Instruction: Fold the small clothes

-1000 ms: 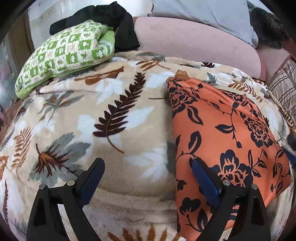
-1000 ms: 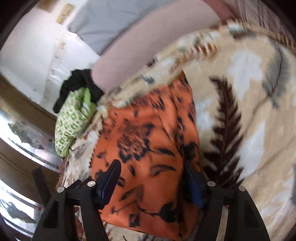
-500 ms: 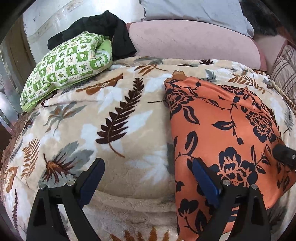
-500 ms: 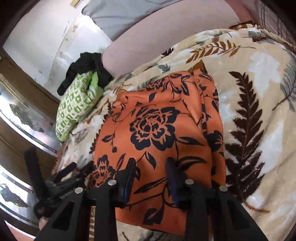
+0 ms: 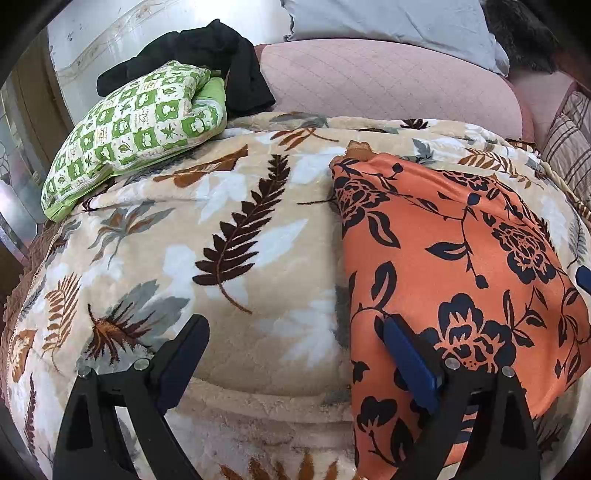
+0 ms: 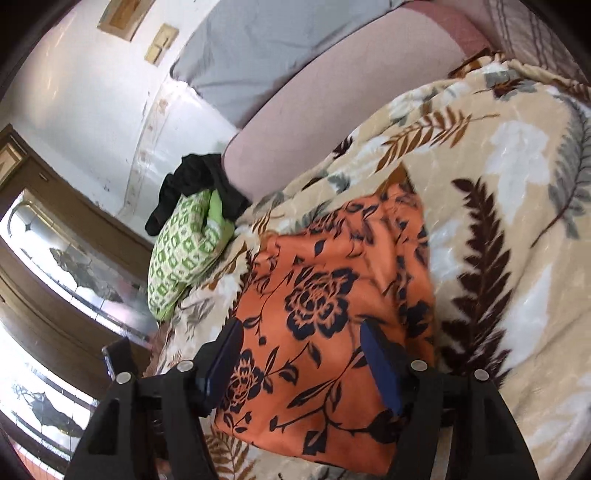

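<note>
Orange floral garment (image 5: 454, 266) lies folded flat on the leaf-print blanket (image 5: 236, 236) covering the bed, toward the blanket's right side in the left wrist view; its near edge drapes over the blanket's front edge.

Left gripper (image 5: 295, 354): jaws wide apart, holding nothing. Left finger over bare blanket, right finger (image 5: 410, 362) over the garment's near left corner; contact with the cloth cannot be told.

Right gripper (image 6: 303, 354): jaws apart, nothing clamped. Both fingers sit over the garment's (image 6: 332, 314) near part. Picture slightly blurred.

At the blanket's far left corner: green-and-white patterned pillow (image 5: 129, 129), with a black garment (image 5: 221, 55) heaped behind and partly on it. Pink cushion (image 5: 384, 85) runs along the blanket's far edge, grey pillow (image 5: 388, 22) above it. Striped fabric (image 5: 569, 144) at the far right edge.
</note>
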`<state>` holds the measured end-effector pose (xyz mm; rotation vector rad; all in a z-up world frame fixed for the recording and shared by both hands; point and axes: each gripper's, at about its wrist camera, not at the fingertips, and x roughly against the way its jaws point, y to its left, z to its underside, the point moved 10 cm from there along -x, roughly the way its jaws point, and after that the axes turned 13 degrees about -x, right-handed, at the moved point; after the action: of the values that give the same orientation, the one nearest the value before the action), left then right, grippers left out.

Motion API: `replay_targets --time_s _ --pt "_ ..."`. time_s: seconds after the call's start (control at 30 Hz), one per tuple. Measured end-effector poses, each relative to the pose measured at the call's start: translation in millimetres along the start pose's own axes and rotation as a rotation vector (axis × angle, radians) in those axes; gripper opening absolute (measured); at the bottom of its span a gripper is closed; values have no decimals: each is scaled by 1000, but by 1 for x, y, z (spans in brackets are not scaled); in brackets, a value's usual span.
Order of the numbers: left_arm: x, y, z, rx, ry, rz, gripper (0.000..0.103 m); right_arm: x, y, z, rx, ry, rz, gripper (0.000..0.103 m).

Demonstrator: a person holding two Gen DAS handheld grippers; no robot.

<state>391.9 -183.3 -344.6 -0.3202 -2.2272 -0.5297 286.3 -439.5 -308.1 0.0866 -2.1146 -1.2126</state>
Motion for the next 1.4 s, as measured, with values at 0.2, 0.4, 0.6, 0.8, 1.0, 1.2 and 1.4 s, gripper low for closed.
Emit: replay_targets --time_s 0.2,0.4,0.6,0.8,1.0,1.2,1.4 --pt "5 0 0 -9 -2 4 95 8 -14 -10 -38 -20 23 69" --pt "11 0 -7 56 -29 168 95 8 -25 -16 -63 -26 43 69" --pt "5 -19 -13 60 -42 352 95 9 -42 -24 -134 -21 25 69" --pt "-9 -40 -11 98 6 534 95 7 -54 -27 -176 -14 18 69" --pt "-17 -56 -8 149 50 669 95 -4 -72 -29 -247 16 13 69" --pt "-27 -61 -3 156 91 685 95 -19 -86 -23 -289 55 15 69" --pt "-29 -60 -5 200 93 700 95 -27 -82 -19 -245 66 14 70"
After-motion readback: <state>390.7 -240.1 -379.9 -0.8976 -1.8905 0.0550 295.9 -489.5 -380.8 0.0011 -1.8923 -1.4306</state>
